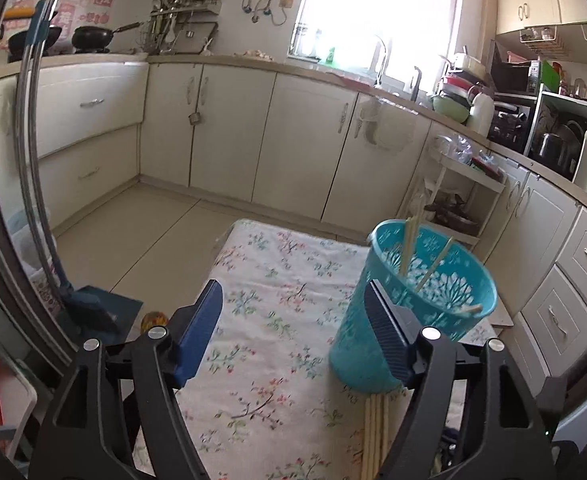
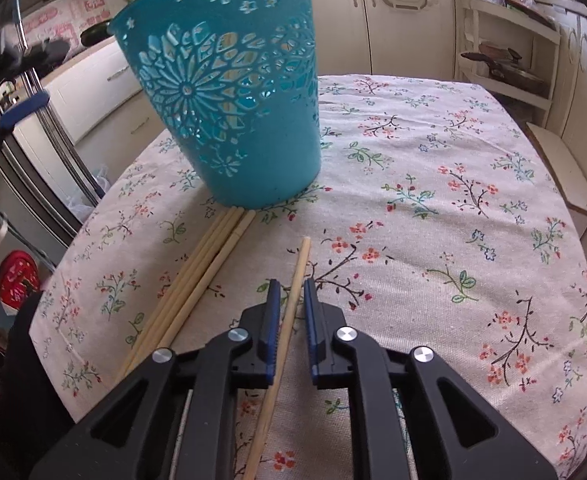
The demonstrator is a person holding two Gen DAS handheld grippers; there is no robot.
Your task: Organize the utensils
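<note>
- On the floral cloth tabletop (image 2: 433,200), the right claw (image 2: 292,304) is sitting nearly pressed together around one slim wooden chopstick (image 2: 293,300).
- At 11 o'clock, loose chopsticks (image 2: 197,272) are lying against the perforated teal plastic basket (image 2: 229,92).
- Left claw (image 1: 293,332) is hanging spread, empty.

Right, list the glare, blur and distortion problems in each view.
Left wrist view: the window is blown out white, and the cabinets bow with fisheye distortion. Right wrist view: even light, no glare; the teal basket looms tilted, and the left edge is smeared dark.
</note>
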